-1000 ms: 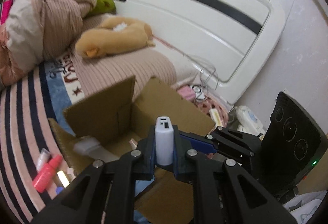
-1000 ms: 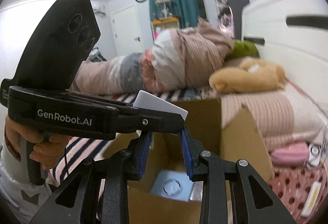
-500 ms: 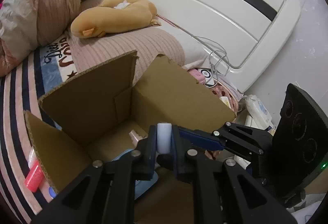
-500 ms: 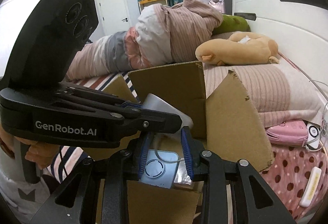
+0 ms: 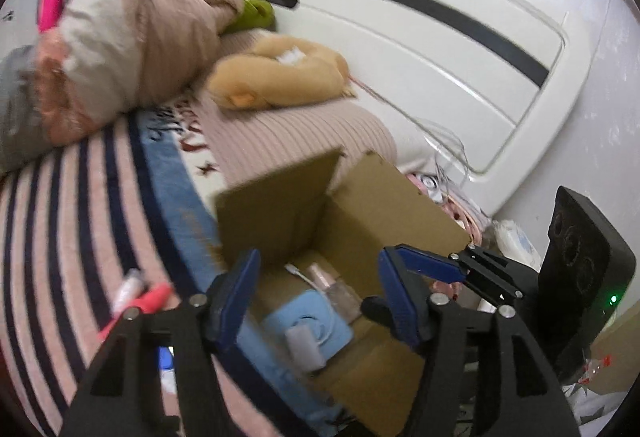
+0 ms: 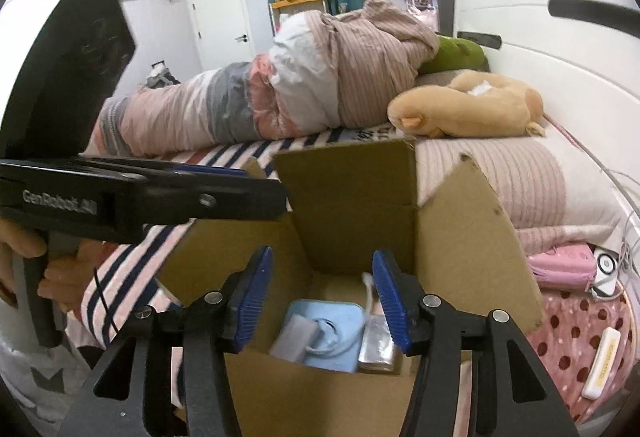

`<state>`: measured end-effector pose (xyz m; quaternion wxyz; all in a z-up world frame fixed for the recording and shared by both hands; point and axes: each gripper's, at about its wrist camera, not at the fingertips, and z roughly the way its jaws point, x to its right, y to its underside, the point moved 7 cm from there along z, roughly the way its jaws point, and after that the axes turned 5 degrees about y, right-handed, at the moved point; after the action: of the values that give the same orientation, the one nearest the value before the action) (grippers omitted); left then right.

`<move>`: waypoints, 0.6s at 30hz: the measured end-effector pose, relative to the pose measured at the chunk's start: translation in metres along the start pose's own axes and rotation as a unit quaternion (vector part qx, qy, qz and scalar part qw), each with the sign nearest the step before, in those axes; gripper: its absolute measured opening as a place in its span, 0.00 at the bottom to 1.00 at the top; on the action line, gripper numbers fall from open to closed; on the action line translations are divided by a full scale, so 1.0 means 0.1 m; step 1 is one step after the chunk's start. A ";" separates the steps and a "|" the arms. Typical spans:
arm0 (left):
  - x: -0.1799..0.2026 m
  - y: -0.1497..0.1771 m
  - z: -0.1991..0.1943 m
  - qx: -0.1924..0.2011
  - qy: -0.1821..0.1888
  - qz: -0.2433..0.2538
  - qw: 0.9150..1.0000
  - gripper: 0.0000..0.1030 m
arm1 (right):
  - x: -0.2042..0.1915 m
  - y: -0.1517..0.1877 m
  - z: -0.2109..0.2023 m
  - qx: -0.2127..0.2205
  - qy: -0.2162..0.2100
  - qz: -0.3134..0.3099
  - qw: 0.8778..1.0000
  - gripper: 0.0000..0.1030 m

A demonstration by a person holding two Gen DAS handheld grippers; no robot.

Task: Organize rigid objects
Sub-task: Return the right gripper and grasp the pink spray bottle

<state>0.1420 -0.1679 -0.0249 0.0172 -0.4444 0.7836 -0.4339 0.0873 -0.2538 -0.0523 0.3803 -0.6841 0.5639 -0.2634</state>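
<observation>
An open cardboard box point(image 5: 384, 205) point(image 6: 460, 221) stands on the striped bed. Inside lie a light blue flat case point(image 5: 320, 321) point(image 6: 336, 333), a white power bank point(image 5: 304, 343) point(image 6: 294, 331) on top of it, a clear bottle point(image 5: 336, 287) and a silvery item point(image 6: 378, 343). My left gripper point(image 5: 316, 297) is open and empty just above the box. My right gripper point(image 6: 320, 293) is open and empty over the box opening. The left gripper's body point(image 6: 140, 197) crosses the right wrist view at the left.
A pink bottle point(image 5: 140, 303) and small tubes lie on the striped blanket left of the box. A tan plush toy point(image 6: 468, 109), a rolled duvet point(image 6: 320, 73) and a white headboard point(image 5: 420, 49) lie beyond. A pink pouch point(image 6: 560, 265) and cables lie to the right.
My left gripper opened and the white power bank dropped onto the blue case in the box. My right gripper also opened. The left gripper pulled back and up from the box.
</observation>
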 end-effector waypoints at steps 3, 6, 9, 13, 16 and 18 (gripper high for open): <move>-0.18 0.01 -0.34 0.034 -0.023 -0.008 0.999 0.69 | -0.25 -0.12 -0.04 0.014 -0.014 -0.014 1.000 0.47; -0.46 0.07 -0.65 0.056 -0.072 -0.015 0.996 0.70 | -0.56 -0.21 -0.06 0.026 -0.037 -0.030 0.999 0.47; -0.82 0.20 -0.89 0.069 -0.114 -0.034 0.990 0.70 | -0.94 -0.25 -0.01 0.024 -0.066 -0.054 0.996 0.47; -1.31 0.46 -1.06 0.072 -0.149 -0.064 0.984 0.70 | -1.42 -0.21 0.19 0.000 -0.103 -0.086 0.991 0.47; -1.64 0.66 -1.06 0.066 -0.158 -0.068 0.983 0.75 | -1.72 -0.09 0.50 -0.038 -0.108 -0.097 0.989 0.47; -1.84 0.78 -1.00 0.067 -0.165 -0.067 0.982 0.78 | -1.85 0.04 0.72 -0.065 -0.104 -0.091 0.988 0.47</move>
<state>0.1591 0.0471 -0.0830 0.1473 -0.5594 0.7074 -0.4062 0.1008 -0.0586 -0.0839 0.3659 -0.7796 0.4725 -0.1873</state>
